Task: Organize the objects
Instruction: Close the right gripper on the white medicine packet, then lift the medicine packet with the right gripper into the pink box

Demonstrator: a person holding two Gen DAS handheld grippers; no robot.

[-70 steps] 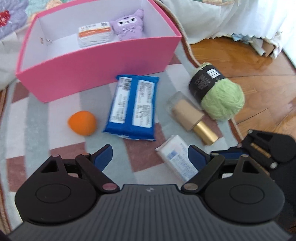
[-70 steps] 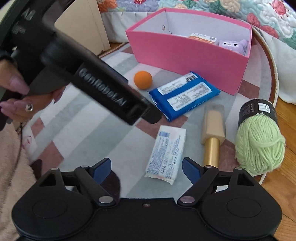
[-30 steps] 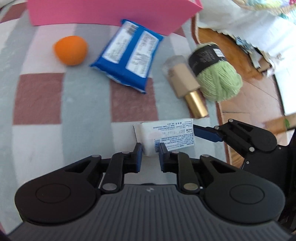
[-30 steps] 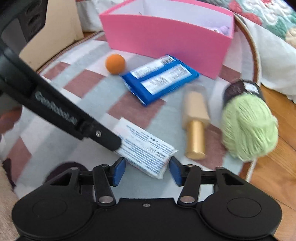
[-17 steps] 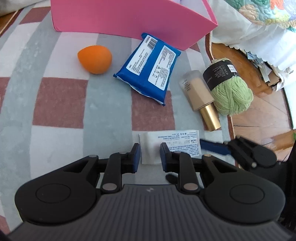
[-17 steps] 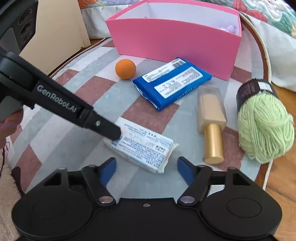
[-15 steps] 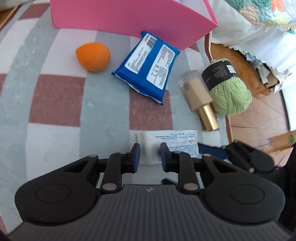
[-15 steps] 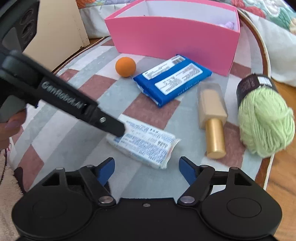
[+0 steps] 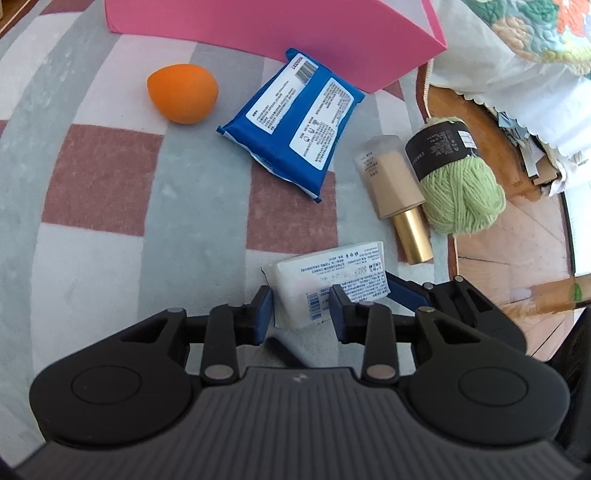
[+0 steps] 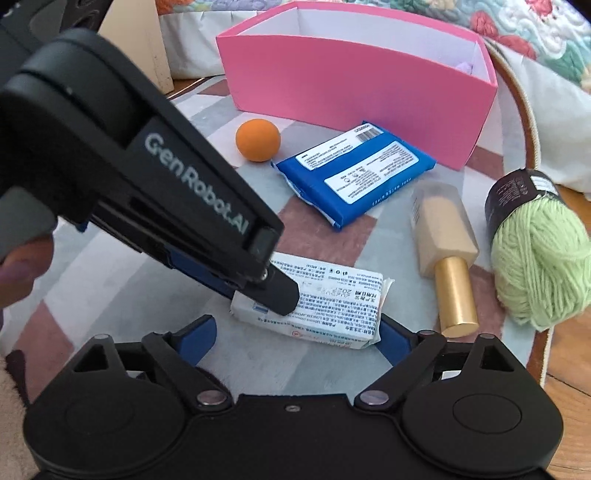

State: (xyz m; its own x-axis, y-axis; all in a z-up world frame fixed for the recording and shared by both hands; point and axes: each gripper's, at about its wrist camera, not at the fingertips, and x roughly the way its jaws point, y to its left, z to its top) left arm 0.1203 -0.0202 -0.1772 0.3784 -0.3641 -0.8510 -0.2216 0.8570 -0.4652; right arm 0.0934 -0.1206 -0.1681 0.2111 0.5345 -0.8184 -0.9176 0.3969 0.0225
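Observation:
A white tissue pack (image 9: 328,273) (image 10: 325,306) lies flat on the checked rug (image 9: 110,221). My left gripper (image 9: 301,312) has its jaws opening, a narrow gap with the pack's near end between the pads. In the right wrist view its fingertip (image 10: 280,293) rests over the pack's left end. My right gripper (image 10: 297,338) is wide and still opening, its fingers (image 10: 201,334) straddling the pack lengthwise without touching it. The pink box (image 10: 351,81) (image 9: 258,22) stands behind, a bit of purple plush (image 10: 466,67) showing inside.
On the rug lie an orange sponge (image 9: 183,92), a blue wipes pack (image 9: 295,118), a beige bottle with a gold cap (image 9: 395,188) and a green yarn ball (image 9: 458,184). Wood floor (image 9: 517,243) and bedding (image 9: 517,55) border the right; a hand (image 10: 22,266) holds the left gripper.
The left jaws, pinched shut on the pack's end, have parted slightly. The right jaws spread wide and moved in around the pack, which has settled flat.

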